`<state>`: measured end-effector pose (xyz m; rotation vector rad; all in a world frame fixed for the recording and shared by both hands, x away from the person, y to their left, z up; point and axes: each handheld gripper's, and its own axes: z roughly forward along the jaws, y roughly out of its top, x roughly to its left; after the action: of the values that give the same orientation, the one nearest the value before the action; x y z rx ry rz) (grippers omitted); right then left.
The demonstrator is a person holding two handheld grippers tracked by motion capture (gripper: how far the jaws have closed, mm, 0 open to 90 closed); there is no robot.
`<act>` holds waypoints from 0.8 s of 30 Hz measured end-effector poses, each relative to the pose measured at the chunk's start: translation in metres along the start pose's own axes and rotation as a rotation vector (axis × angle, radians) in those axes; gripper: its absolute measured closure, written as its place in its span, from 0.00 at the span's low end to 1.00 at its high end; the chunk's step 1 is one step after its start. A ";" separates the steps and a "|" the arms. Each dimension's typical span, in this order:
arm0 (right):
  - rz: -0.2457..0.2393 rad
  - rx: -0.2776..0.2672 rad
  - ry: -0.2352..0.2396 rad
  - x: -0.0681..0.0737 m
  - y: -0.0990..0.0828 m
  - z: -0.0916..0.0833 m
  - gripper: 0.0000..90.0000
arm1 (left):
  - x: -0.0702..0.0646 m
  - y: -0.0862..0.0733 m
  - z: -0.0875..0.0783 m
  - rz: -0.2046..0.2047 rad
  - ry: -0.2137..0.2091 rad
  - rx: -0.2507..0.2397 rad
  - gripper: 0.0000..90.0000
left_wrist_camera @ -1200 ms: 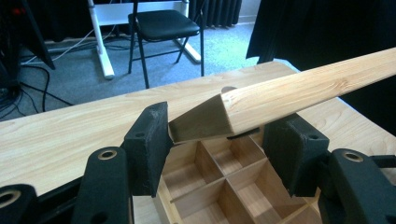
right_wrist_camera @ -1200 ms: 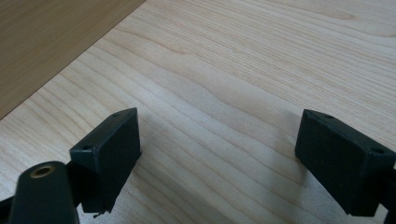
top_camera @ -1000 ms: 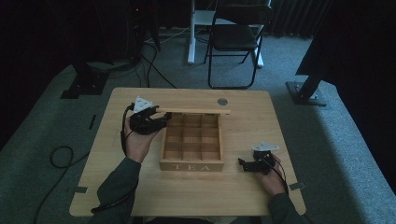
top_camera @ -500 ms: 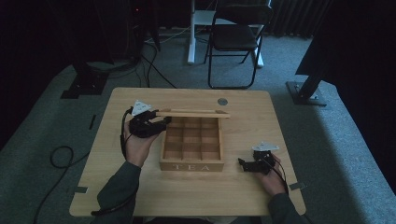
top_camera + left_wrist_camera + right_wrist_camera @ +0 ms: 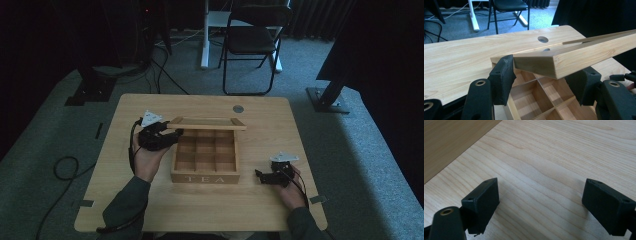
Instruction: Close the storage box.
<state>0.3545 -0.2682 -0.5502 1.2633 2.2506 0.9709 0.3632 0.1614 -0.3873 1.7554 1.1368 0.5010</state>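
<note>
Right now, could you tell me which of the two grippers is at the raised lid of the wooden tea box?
The left gripper; its fingers flank the lid's corner.

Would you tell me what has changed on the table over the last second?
The left gripper has lowered the lid a little further over the tea box, one pad against the lid's corner. The jaws' gap looks unchanged. The right gripper stayed open on the table, and the box kept its place.

The left tongs straddle the lid's corner above the open wooden box.
</note>
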 end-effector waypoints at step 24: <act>0.005 -0.001 -0.005 0.001 -0.001 -0.001 0.15 | -0.005 -0.019 -0.003 0.000 0.005 0.015 0.45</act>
<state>0.3529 -0.2684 -0.5502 1.2700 2.2446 0.9691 0.3496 0.1609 -0.4015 1.7682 1.1472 0.4980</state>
